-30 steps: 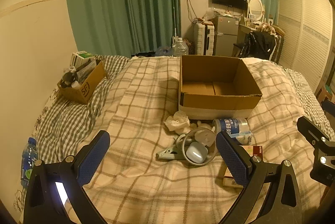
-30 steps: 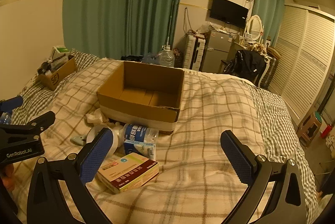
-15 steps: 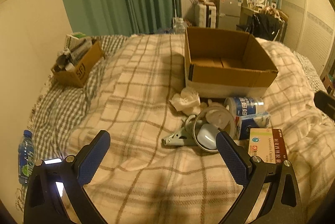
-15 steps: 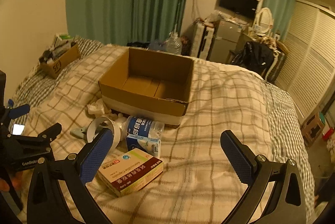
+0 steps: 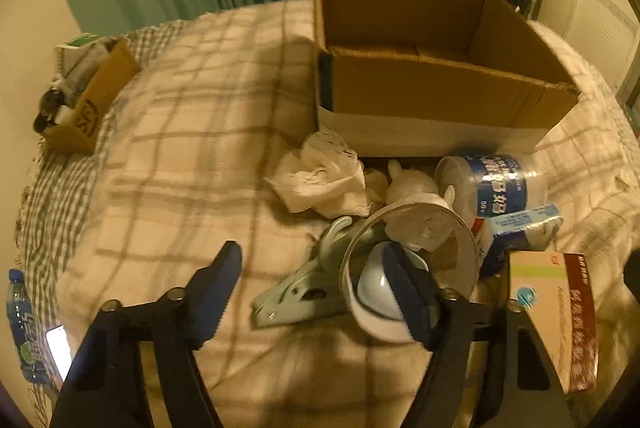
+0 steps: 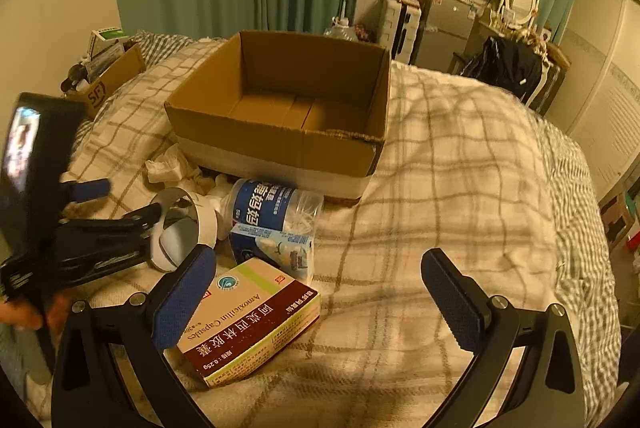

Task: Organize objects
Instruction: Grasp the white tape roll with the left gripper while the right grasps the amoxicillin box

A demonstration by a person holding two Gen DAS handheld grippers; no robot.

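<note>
Here, on a plaid bed cover, a small clutter lies just near of an empty cardboard box (image 5: 440, 95). The left gripper (image 5: 316, 288), its jaws just narrowed but gripping nothing, straddles a pale green clip (image 5: 300, 298), with the right finger over a white earbud case (image 5: 380, 302). The clip looks light, rigid and smooth; its flat handles seem the best hold. The right gripper (image 6: 320, 296) hangs wide open over a medicine carton (image 6: 252, 324).

Two cardboard boxes (image 6: 280, 115) (image 6: 112, 79), one medicine box (image 6: 248, 316), one clip (image 5: 300, 292), one water bottle (image 5: 22, 328).
</note>
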